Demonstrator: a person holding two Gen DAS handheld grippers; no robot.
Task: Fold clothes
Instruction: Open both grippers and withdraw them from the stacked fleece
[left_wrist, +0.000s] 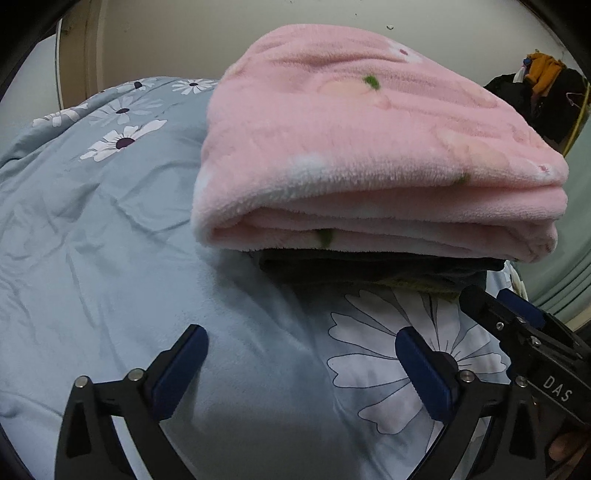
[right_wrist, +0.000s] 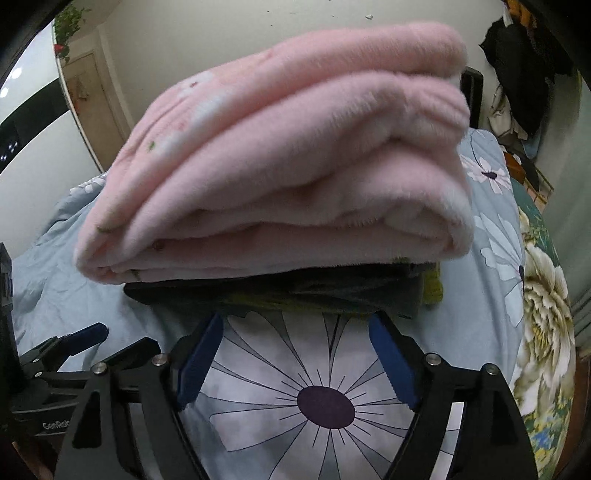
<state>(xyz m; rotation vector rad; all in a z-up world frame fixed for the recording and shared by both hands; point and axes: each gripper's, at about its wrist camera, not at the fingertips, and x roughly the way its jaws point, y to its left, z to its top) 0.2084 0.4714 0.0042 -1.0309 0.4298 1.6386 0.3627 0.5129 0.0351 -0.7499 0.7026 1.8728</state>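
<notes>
Both tools, left tool (left_wrist: 301, 363) and right tool (right_wrist: 295, 356), hang released and empty just short of the folded fluffy pink fleece garment (left_wrist: 369, 147) stacked on dark clothes (left_wrist: 369, 267) on the daisy-print bed (left_wrist: 110, 240), looks soft, squishy, light, so I'd grab the thick folded edge.

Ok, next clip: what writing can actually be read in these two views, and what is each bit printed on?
"DAS": white letters on the black body of the right gripper, seen at the lower right of the left wrist view.
"GenRob", cut off by a finger in front: pale letters on the black body of the left gripper, at the lower left of the right wrist view.
Nothing else carries writing.
</notes>
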